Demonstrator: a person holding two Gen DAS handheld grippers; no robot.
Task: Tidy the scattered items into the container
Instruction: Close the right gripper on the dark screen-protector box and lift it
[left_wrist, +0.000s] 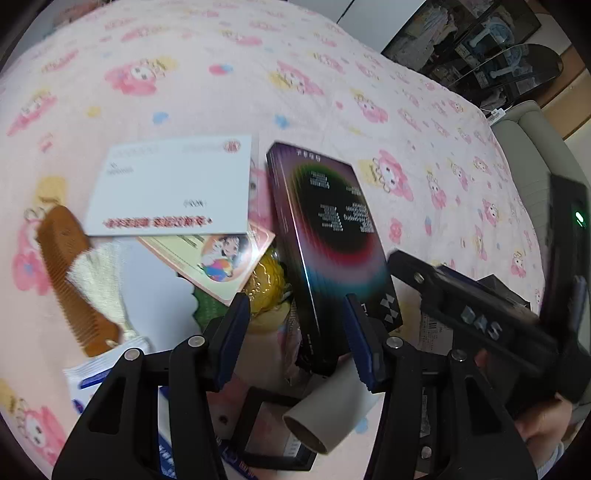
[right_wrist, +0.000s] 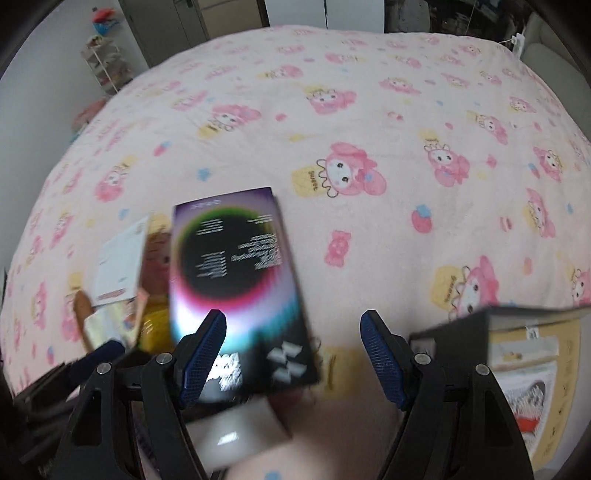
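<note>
Hovering over a heap of clutter on the pink cartoon-print blanket (left_wrist: 258, 74), the left gripper (left_wrist: 295, 325) has its blue-padded fingers spread apart, with the near end of a dark iridescent box (left_wrist: 325, 236) sitting in the gap between them; whether either pad touches it cannot be told. That box lies tilted, propped on the pile. Beside it to the left sits a white card (left_wrist: 173, 184) overlapping a pink illustrated booklet (left_wrist: 214, 258), and a brown comb (left_wrist: 70, 273) lies further left with a pale tassel (left_wrist: 99, 277) across it. A crinkly yellow wrapper (left_wrist: 266, 280) peeks out from under the booklet, and a cardboard tube (left_wrist: 332, 410) lies low in the frame, just behind the fingers.

Over on the right wrist view, the right gripper (right_wrist: 295, 354) is also wide open, nothing between its fingers, with the same dark box (right_wrist: 232, 269) just at its left fingertip (right_wrist: 207, 343). Off to the right edge sits a cardboard container (right_wrist: 524, 354) with a dark rim, well apart from the pile. The picture is blurred throughout.
</note>
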